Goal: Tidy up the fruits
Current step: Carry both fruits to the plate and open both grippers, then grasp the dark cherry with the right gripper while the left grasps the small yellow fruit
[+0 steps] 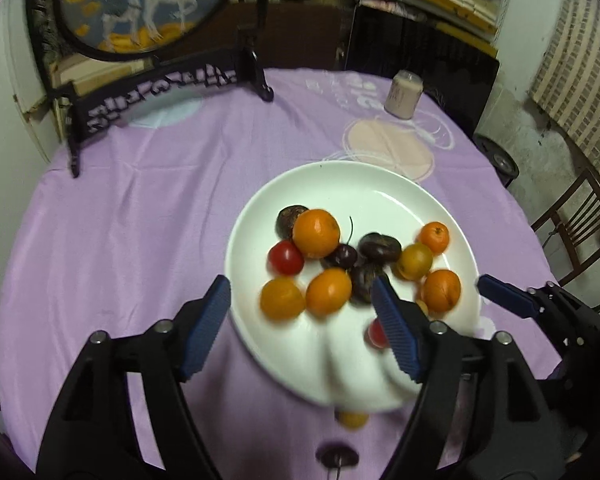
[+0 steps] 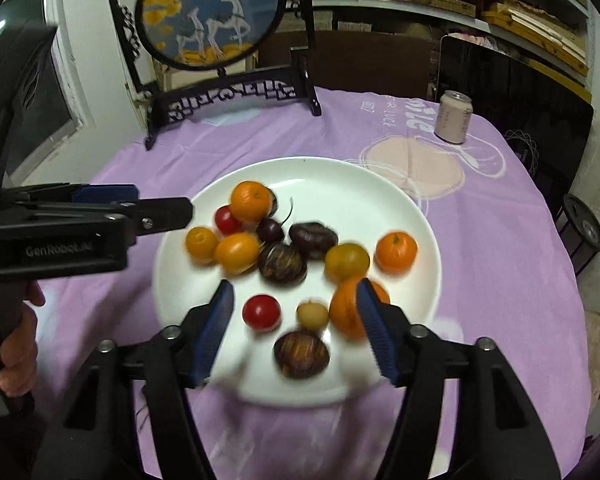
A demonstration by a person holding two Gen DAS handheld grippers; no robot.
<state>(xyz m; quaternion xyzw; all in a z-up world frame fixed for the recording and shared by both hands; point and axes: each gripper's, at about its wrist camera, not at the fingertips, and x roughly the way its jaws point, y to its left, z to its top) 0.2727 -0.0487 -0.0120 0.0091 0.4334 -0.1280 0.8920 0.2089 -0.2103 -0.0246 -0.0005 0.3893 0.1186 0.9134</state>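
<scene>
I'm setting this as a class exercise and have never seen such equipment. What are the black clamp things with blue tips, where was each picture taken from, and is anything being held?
A person holds one grabbing tool in each hand; no robot. Each picture comes from a camera on one tool, looking along its fingers: the left tool and the right tool. On the purple tablecloth sits a white plate of small fruits, with a can and a decorative screen behind. Both tools are open and hold nothing.
</scene>
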